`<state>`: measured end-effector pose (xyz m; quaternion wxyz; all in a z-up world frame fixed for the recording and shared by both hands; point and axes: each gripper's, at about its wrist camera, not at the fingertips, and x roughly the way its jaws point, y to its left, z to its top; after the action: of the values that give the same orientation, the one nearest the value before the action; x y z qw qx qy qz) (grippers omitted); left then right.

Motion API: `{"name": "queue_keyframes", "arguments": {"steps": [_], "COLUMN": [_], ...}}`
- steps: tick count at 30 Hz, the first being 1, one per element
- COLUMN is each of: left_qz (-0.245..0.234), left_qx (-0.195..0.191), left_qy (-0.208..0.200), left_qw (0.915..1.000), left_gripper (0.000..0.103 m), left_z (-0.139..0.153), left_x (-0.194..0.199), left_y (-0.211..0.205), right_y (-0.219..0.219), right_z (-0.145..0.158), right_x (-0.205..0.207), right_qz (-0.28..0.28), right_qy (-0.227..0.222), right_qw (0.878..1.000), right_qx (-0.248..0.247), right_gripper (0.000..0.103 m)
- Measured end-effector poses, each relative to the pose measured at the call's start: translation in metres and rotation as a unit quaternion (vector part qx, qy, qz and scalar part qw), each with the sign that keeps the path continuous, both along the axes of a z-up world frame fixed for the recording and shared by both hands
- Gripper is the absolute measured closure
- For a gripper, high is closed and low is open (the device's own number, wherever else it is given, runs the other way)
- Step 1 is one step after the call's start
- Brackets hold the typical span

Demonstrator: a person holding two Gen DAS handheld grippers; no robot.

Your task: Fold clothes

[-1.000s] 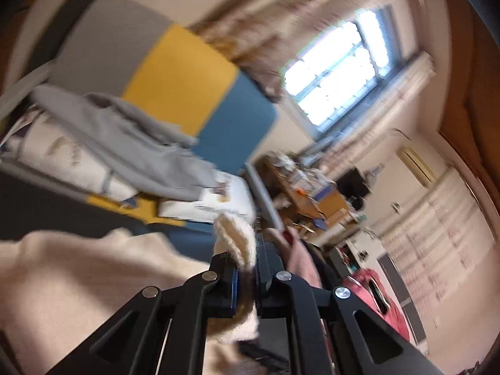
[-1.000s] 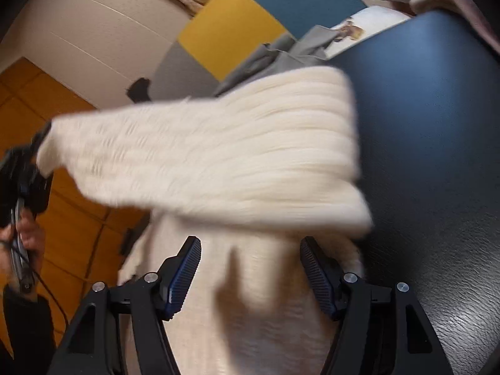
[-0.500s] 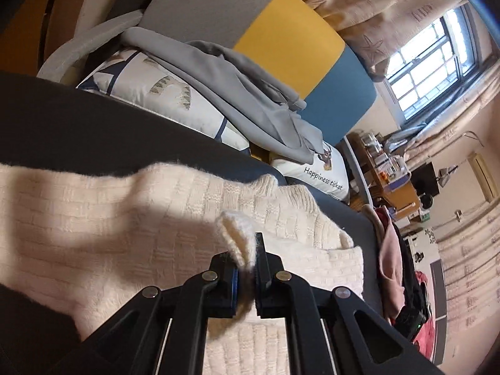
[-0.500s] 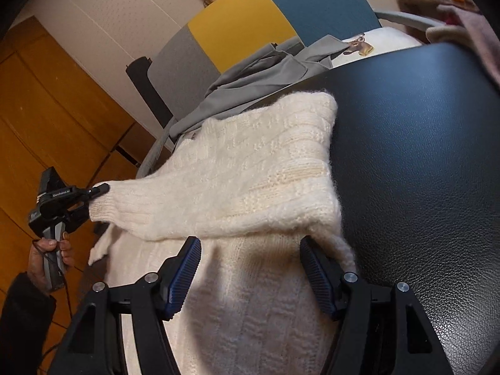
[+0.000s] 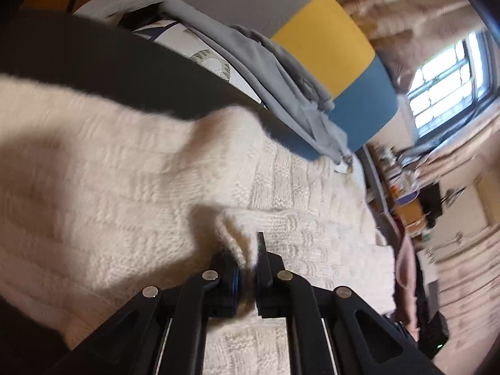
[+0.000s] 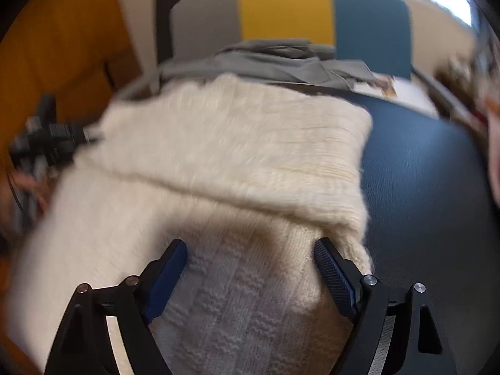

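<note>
We see the cream knitted sweater [image 5: 131,168] spread over the dark worktop [image 6: 415,168], with one part of it laid back across the body in a thick band; the left gripper [image 5: 247,262] has its jaws drawn narrow on a small tuft of the knit near that band's end, while the right gripper [image 6: 250,268] hovers over the lower body with its jaws wide and nothing between them. We judge the main risk to be the pinch itself; so little wool is caught that a pull could tease the tuft out, and the folded part would then slump or spring back; the loose, fuzzy knit may also stretch rather than follow, leaving the fold crooked. If the left gripper lets go with fibres snagged on a pad, the edge could be dragged off line; the right gripper, low over the cloth, could rumple the body if it comes down carelessly. Much is hard to read; both views are smeared by motion, the sweater's near hem and far sleeve are cut off, and we cannot tell whether the band is a sleeve or a side panel; the grey garment [image 6: 275,62] behind, draped before a grey, yellow and blue chair back [image 6: 290,9], hides what lies under it.
</note>
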<state>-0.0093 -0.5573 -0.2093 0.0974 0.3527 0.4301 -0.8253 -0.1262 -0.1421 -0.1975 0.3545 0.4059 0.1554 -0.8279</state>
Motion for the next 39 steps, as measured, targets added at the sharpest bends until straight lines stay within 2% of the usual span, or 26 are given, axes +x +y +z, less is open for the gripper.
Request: {"name": "queue_keyframes", "arguments": {"steps": [5, 7, 9, 10, 12, 15, 17, 19, 23, 24, 25, 26, 27, 28, 31, 33, 38, 39], "left_qz": [0.001, 0.001, 0.002, -0.002, -0.005, -0.003, -0.003, -0.007, -0.031, -0.034, -0.036, -0.036, -0.036, -0.036, -0.039, -0.043, -0.043, -0.039], "left_qx": [0.015, 0.028, 0.040, 0.031, 0.010, 0.011, 0.007, 0.006, -0.007, -0.011, -0.014, -0.017, -0.017, -0.017, -0.025, -0.033, -0.045, -0.047], "left_qy": [0.007, 0.013, 0.018, 0.011, -0.001, 0.002, 0.010, 0.018, 0.022, 0.020, 0.018, 0.018, 0.019, 0.021, 0.027, 0.030, 0.038, 0.039], "left_qw": [0.9999, 0.9995, 0.9990, 0.9995, 0.9999, 0.9999, 0.9999, 0.9998, 0.9993, 0.9992, 0.9991, 0.9991, 0.9990, 0.9990, 0.9986, 0.9981, 0.9973, 0.9974], "left_gripper": [0.096, 0.096, 0.096, 0.096, 0.096, 0.096, 0.096, 0.096, 0.096, 0.096, 0.096, 0.096, 0.096, 0.096, 0.096, 0.096, 0.096, 0.096], "left_z": [-0.004, -0.006, -0.008, -0.004, 0.003, 0.012, 0.018, 0.023, 0.029, 0.029, 0.028, 0.028, 0.028, 0.029, 0.033, 0.036, 0.041, 0.042], "left_x": [0.040, 0.052, 0.060, 0.058, 0.052, 0.033, 0.027, 0.024, 0.022, 0.025, 0.026, 0.027, 0.027, 0.027, 0.024, 0.022, 0.020, 0.021], "left_y": [0.039, 0.057, 0.072, 0.078, 0.085, 0.078, 0.074, 0.073, 0.078, 0.080, 0.082, 0.082, 0.082, 0.081, 0.081, 0.081, 0.079, 0.078], "right_y": [0.029, 0.044, 0.055, 0.059, 0.067, 0.079, 0.091, 0.106, 0.111, 0.111, 0.109, 0.104, 0.100, 0.097, 0.092, 0.094, 0.093, 0.091], "right_z": [-0.002, -0.002, -0.002, -0.002, -0.001, 0.005, 0.017, 0.034, 0.051, 0.053, 0.054, 0.051, 0.045, 0.038, 0.019, 0.012, 0.006, 0.007], "right_x": [-0.008, -0.015, -0.019, -0.020, -0.026, -0.031, -0.027, -0.028, -0.066, -0.078, -0.090, -0.107, -0.124, -0.140, -0.170, -0.185, -0.191, -0.190], "right_qz": [0.058, 0.062, 0.068, 0.069, 0.055, 0.035, 0.031, 0.024, -0.009, -0.019, -0.030, -0.046, -0.062, -0.077, -0.108, -0.119, -0.112, -0.108], "right_qy": [0.024, 0.016, 0.027, 0.028, 0.010, -0.028, -0.052, -0.076, -0.098, -0.102, -0.107, -0.114, -0.123, -0.132, -0.175, -0.203, -0.228, -0.230], "right_qw": [0.998, 0.998, 0.996, 0.996, 0.997, 0.999, 0.998, 0.995, 0.988, 0.986, 0.985, 0.984, 0.983, 0.981, 0.971, 0.960, 0.949, 0.948], "right_qx": [0.030, 0.029, 0.046, 0.050, 0.046, 0.031, -0.002, -0.057, -0.118, -0.128, -0.133, -0.127, -0.120, -0.116, -0.120, -0.153, -0.187, -0.192], "right_gripper": [0.005, 0.003, 0.002, 0.002, 0.001, 0.003, 0.010, 0.017, 0.017, 0.024, 0.042, 0.054, 0.075, 0.081, 0.080, 0.080, 0.078, 0.083]}}
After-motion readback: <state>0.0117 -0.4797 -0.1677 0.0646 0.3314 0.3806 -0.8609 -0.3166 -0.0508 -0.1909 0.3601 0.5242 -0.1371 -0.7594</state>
